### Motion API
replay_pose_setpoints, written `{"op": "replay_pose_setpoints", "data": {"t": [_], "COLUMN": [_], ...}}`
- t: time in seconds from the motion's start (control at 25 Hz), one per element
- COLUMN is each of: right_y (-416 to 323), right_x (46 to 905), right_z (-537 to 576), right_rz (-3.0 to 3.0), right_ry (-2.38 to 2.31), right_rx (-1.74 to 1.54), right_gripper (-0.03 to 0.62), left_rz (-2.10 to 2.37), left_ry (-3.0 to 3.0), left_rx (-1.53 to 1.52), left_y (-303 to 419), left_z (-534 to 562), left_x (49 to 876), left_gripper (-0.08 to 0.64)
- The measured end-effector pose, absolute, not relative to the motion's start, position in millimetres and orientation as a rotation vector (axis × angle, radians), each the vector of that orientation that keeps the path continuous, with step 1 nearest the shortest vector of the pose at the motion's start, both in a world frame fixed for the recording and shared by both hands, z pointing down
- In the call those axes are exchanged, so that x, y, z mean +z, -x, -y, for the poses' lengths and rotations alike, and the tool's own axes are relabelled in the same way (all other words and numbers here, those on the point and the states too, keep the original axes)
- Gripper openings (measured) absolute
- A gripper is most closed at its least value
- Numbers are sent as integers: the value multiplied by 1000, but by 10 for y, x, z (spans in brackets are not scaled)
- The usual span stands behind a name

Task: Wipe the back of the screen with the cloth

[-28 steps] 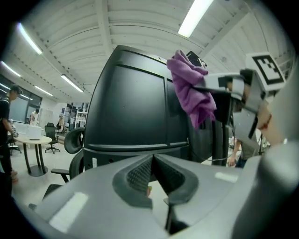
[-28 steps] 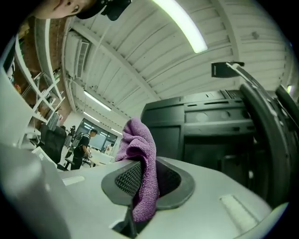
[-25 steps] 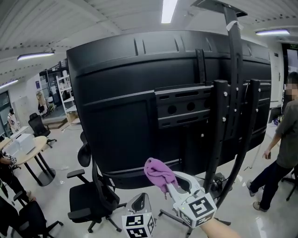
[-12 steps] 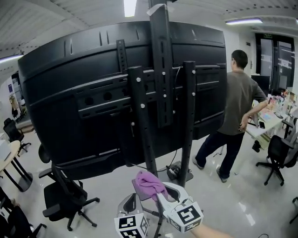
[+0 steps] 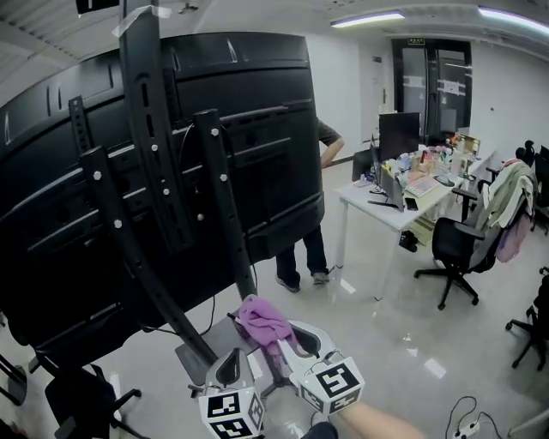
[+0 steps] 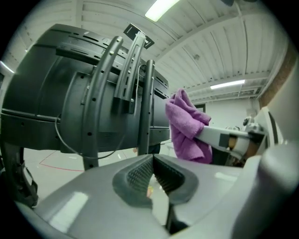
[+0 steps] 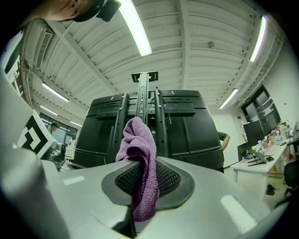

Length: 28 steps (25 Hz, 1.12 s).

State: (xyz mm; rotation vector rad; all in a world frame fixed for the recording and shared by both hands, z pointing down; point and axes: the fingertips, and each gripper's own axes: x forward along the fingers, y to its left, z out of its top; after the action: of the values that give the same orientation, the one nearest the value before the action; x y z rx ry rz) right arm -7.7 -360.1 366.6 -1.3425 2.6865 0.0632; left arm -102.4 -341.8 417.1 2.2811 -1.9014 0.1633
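While right gripper (image 5: 276,339) clamps cloth (image 5: 260,315), left gripper (image 5: 230,367) closed empty, screen (image 5: 257,111) edge ahead, apart.

A pale, glossy floor (image 5: 386,343) catches the glare of strip lights (image 5: 364,19) set in a white ribbed ceiling (image 7: 196,42). Dark glass doors (image 5: 425,81) stand at the far wall. Nearer, a cluttered white surface (image 5: 371,204) carries a monitor (image 5: 399,135), with black office chairs (image 5: 455,249) around it.

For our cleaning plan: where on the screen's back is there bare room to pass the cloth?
Bare panel lies between the right post and the right edge of the screen. The middle is crowded with mount rails.
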Motion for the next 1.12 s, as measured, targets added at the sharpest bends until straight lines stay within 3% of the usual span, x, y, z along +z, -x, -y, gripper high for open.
{"op": "replay_pose_setpoints", "data": {"t": [0.4,0.72,1.12], "right_y": [-464,-245,-249], "right_x": [3513,3367,3394], "right_z": [5255,6392,7075], "right_rz": [-2761,-2837,-2889], "right_ry": [1367,1207,1058], "right_rx": [173,247,224], "right_gripper": [54,54,54], "left_rz": [1862,1973,2139], "left_ry": [-2331,-2267,-2114], "left_rx": [136,103,145], "left_y": [4,-97,-52], "left_z": [4902,5881,6335], "left_x": [4125,4029,4039], "left_gripper": [8,8,8]}}
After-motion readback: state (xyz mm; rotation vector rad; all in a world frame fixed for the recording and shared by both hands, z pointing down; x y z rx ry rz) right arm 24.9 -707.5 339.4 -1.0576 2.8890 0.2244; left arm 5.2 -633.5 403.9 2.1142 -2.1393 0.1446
